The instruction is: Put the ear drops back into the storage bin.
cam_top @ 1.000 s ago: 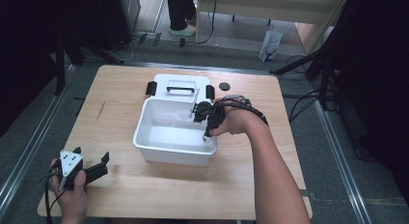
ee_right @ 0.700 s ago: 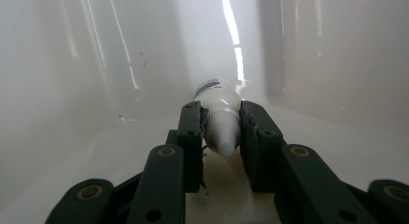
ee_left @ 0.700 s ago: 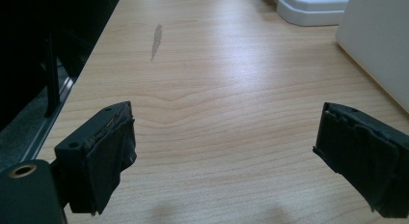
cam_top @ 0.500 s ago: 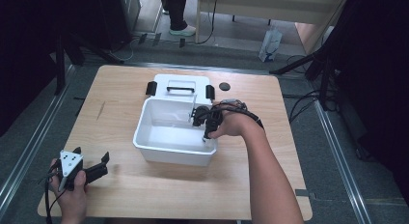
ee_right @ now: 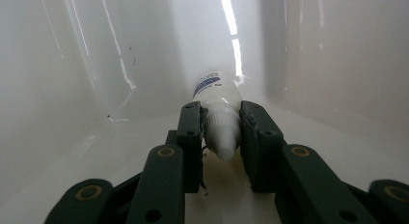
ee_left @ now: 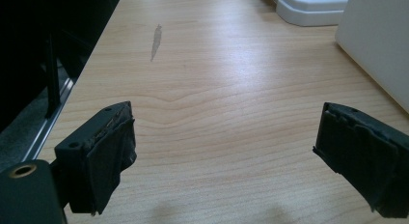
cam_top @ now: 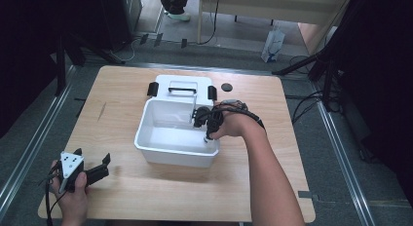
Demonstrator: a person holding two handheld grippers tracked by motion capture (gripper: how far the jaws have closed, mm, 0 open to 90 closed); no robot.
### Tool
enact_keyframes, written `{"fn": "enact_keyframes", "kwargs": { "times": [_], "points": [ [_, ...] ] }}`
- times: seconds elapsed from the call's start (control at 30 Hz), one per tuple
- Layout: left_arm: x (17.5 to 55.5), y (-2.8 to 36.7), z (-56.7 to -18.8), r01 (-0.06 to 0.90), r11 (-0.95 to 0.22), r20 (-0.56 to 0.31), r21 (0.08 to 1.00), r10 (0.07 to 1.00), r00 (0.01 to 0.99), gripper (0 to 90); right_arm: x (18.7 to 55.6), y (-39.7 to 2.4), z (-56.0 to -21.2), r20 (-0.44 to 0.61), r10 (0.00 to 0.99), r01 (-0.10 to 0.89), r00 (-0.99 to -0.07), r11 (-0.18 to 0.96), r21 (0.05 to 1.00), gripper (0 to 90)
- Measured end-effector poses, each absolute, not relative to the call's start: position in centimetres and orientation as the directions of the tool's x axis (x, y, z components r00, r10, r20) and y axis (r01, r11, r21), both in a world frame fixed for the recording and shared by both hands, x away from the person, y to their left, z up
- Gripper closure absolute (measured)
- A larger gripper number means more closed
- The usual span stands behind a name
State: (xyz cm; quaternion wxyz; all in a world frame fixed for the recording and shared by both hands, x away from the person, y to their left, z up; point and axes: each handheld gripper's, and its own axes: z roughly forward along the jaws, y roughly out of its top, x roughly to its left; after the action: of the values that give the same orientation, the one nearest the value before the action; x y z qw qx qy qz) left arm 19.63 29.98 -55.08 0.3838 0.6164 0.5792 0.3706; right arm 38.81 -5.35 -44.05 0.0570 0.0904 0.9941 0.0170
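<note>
On the left, my left gripper (cam_top: pixel 92 173) rests low at the near corner of the tabletop (cam_top: pixel 122 99), its fingers (ee_left: pixel 103 151) spread wide apart with nothing between them but bare wood. To its right sits the white bin (cam_top: pixel 146 138), with its lid (cam_top: pixel 181 84) lying flat just behind it. My right gripper (cam_top: pixel 207 121) is dipped inside the bin at its right wall, and there its fingers (ee_right: pixel 190 132) are clamped on a small white dropper bottle (ee_right: pixel 217 96), pinching it around the ribbed cap with the body pointing away toward the bin's floor. The hold is my worry: it sits on the narrow cap alone, so the heavier body could swing or twist free if I lift quickly. I am also close to the wall, and a sideways move could knock the bottle against it and drop it back into the bin.
</note>
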Motion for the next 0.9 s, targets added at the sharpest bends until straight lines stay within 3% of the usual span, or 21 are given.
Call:
{"fn": "enact_keyframes", "kwargs": {
  "times": [0.3, 0.4, 0.67, 0.9],
  "points": [
    [19.6, 30.0, -55.1, 0.426, -0.032, 0.01, 0.904, 0.999, 0.054, 7.6, 39.0, -5.3, -44.1, -0.103, 0.176, 0.174, -0.979, 0.984, 0.03, 71.1],
    [19.6, 30.0, -55.1, 0.424, -0.029, 0.007, 0.905, 0.999, 0.053, 7.6, 38.9, -5.3, -44.0, -0.097, 0.179, 0.177, -0.979, 0.984, 0.033, 67.2],
    [19.6, 30.0, -55.1, 0.425, -0.029, 0.008, 0.905, 0.999, 0.052, 7.6, 39.2, -6.0, -42.2, -0.025, 0.304, 0.298, -0.952, 0.945, 0.136, 47.0],
    [19.6, 30.0, -55.1, 0.426, -0.032, 0.011, 0.904, 0.999, 0.052, 7.6, 38.3, -6.7, -39.4, -0.095, 0.345, 0.317, -0.934, 0.922, 0.222, 14.7]
  ]
}}
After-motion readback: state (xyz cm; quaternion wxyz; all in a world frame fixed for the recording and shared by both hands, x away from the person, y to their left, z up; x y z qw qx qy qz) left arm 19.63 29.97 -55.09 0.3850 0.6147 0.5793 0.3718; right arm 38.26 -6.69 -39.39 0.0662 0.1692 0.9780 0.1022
